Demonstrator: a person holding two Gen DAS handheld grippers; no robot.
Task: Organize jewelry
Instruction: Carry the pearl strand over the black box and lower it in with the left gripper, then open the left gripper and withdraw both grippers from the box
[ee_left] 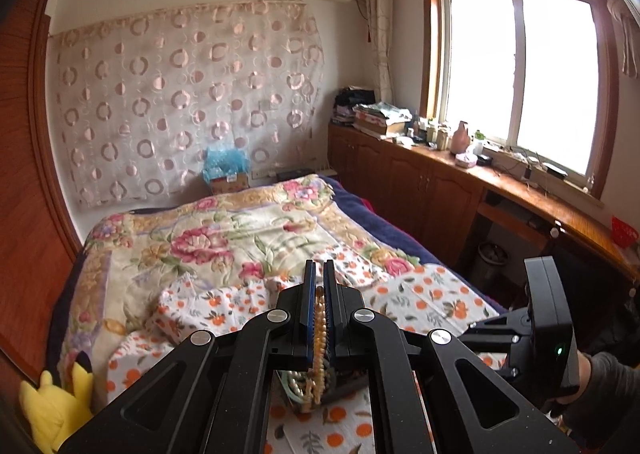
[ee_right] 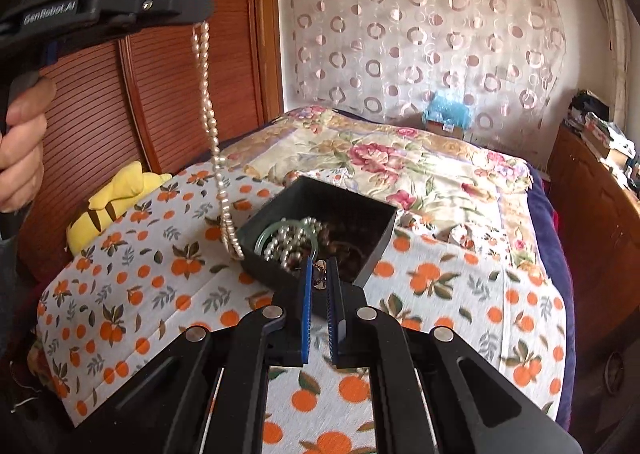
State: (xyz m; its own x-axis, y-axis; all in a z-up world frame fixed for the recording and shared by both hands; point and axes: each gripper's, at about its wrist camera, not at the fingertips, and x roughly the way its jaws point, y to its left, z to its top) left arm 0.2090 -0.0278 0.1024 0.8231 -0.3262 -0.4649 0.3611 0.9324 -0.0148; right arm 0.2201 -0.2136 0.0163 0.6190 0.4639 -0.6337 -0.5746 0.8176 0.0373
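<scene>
My left gripper [ee_left: 319, 274] is shut on a pale pearl necklace [ee_left: 320, 318], whose beads run between its blue pads. In the right wrist view the left gripper [ee_right: 202, 16] is raised at the upper left. The pearl necklace [ee_right: 208, 94] hangs straight down from it, its lower end beside the left corner of a black box [ee_right: 360, 206]. The box holds a green bangle [ee_right: 266, 236], silver beads and dark beads. My right gripper [ee_right: 319, 274] is at the box's near edge, its tips pinching a small dark beaded piece. The right gripper's housing [ee_left: 548, 314] shows at the right.
The box rests on an orange-print cloth [ee_right: 460, 294] spread over a floral quilt [ee_right: 420, 166] on a bed. A yellow plush toy [ee_right: 116, 198] lies at the bed's left edge by a wooden wardrobe [ee_right: 160, 94]. Wooden cabinets [ee_left: 420, 190] run under the window.
</scene>
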